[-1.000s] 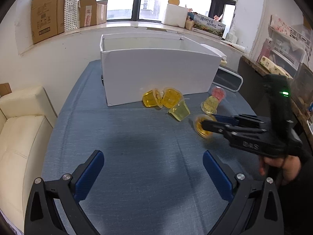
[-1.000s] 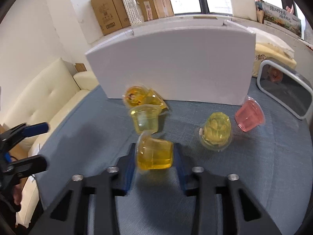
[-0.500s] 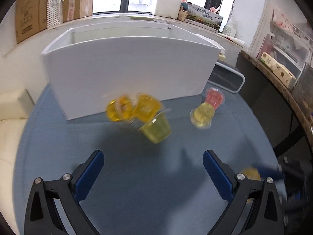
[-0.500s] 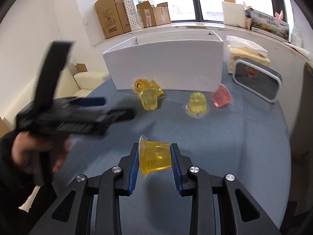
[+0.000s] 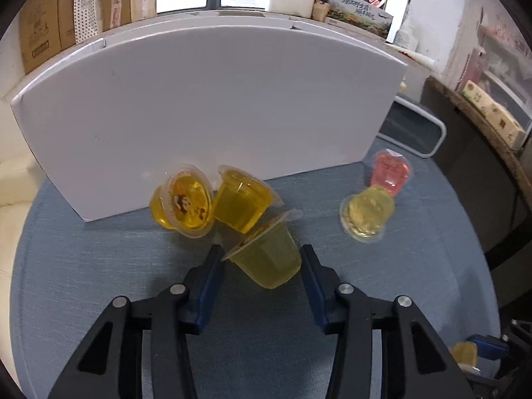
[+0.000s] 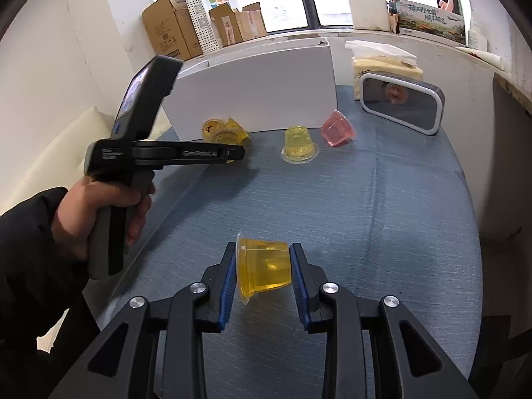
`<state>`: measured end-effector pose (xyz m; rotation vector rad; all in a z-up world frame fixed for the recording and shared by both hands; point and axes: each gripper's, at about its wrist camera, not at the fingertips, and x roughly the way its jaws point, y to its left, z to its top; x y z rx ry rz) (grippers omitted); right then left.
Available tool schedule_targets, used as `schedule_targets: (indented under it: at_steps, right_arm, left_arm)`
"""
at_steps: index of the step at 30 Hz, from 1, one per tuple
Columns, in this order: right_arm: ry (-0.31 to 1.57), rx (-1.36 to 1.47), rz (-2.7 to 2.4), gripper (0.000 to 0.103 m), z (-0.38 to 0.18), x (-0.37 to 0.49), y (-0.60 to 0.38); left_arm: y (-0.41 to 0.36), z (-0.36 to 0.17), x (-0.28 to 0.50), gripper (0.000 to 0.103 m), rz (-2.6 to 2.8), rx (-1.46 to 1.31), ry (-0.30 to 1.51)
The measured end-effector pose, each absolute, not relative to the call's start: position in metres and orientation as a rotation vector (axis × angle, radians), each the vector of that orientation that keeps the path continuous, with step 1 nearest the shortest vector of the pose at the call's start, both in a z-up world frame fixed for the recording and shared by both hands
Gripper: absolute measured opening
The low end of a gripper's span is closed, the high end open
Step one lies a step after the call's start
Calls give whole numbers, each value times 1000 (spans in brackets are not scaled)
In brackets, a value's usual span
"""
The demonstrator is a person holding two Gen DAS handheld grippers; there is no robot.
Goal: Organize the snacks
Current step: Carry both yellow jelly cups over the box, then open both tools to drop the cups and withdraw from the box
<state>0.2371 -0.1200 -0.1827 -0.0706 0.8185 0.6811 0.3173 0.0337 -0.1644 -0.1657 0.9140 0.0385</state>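
My left gripper [image 5: 261, 256] has closed in around a pale yellow jelly cup [image 5: 266, 257] lying tilted on the blue table; its pads [image 5: 209, 272] stand at the cup's sides. Two more yellow cups [image 5: 181, 201] [image 5: 241, 201] lie against the white box [image 5: 206, 109]. A yellow cup [image 5: 367, 212] and a pink cup [image 5: 390, 171] sit to the right. My right gripper [image 6: 262, 266] is shut on an orange-yellow jelly cup [image 6: 264, 267], held on its side above the table, back from the box [image 6: 252, 89]. The left gripper also shows in the right wrist view [image 6: 237, 153].
A grey-rimmed device [image 6: 402, 103] and a tissue pack [image 6: 382, 60] stand right of the box. Cardboard boxes [image 6: 173, 31] line the windowsill. A cream sofa [image 6: 50, 156] is left of the table. The table edge [image 6: 475, 232] curves at right.
My left gripper moved forward to the jelly cups and narrowed from wide open around the pale yellow cup. My right gripper pulled back from the box, still holding its cup.
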Motion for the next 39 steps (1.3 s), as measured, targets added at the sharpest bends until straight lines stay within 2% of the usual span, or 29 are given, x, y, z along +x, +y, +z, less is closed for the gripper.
schedule_targets:
  at_steps: [11,22,39]
  right_arm:
    - [813,-56,696,33,-179,240,-116]
    - [757,-85,735,33,-147,260,-85]
    - [675,-42,707,33,-61,399,-13]
  left_arm:
    - [37,-121,273,51,-32,-137,801]
    - [64,-61,231,51,-59,-149,675]
    - [128,-27,318,51,-26,-132,620]
